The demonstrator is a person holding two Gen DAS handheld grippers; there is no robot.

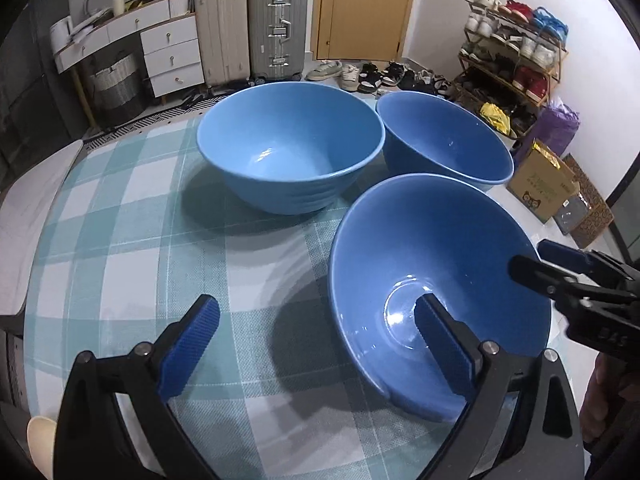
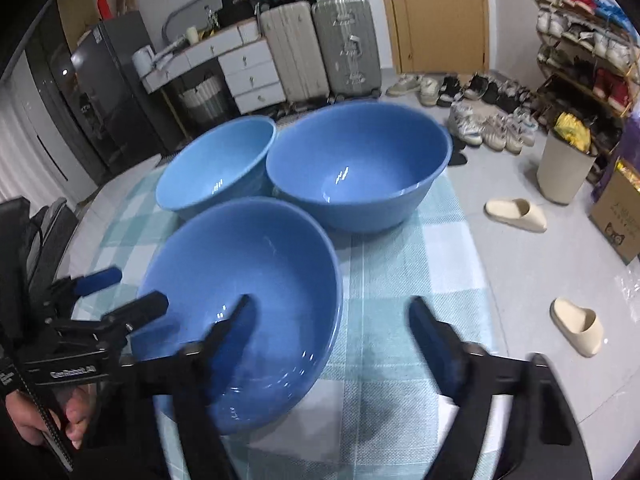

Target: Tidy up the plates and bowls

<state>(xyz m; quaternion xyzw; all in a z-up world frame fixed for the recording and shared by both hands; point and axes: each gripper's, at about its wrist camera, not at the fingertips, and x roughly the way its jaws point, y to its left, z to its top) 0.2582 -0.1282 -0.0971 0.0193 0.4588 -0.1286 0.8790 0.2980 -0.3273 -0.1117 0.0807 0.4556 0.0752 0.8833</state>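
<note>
Two grippers straddle opposite rims of the nearest bowl (image 1: 432,264) on the checked table (image 1: 160,240): left gripper (image 1: 320,344) and right gripper (image 2: 328,336), fingers spread, pinching nothing. Beyond it two more bowls (image 1: 290,148) sit side by side, touching.

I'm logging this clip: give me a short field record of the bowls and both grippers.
bowls: three blue, upright, empty
near bowl: both grippers straddle its rim, one finger inside, one outside
far-left bowl: untouched
far-right bowl: untouched, close beside the far-left one
left gripper: open, at the near bowl's left rim
right gripper: open, at its right rim
surface: checked cloth
stacking: not begun
</note>
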